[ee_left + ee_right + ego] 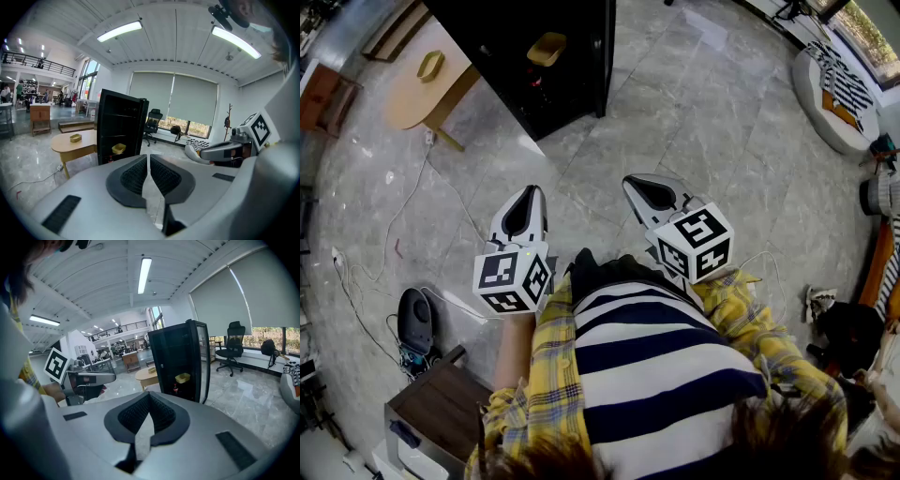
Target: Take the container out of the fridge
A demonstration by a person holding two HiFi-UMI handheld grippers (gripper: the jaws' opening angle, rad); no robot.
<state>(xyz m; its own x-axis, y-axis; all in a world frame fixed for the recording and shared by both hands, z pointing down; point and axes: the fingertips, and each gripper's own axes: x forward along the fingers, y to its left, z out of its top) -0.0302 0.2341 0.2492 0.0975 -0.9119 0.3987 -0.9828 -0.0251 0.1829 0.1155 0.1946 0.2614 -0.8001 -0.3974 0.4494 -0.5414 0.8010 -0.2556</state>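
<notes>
Open-plan office, swivel chair (233,342), mezzanine (38,63), strip lights (144,275), roller blinds (173,99)

A pale grey marble floor (722,122) spreads across the room. At the upper left stands a rounded wooden table (408,94) with a small yellow tray (430,65) on top. White cables (405,202) trail over the floor down to a black device (414,319) (what kind cannot be told), near a dark wooden cabinet (441,408). At the far right lies a round white cushion (811,94) with a striped cloth (844,80) on it. A black office chair (234,331) stands by windows covered with roller blinds (173,96), under long ceiling lights (119,31).
</notes>
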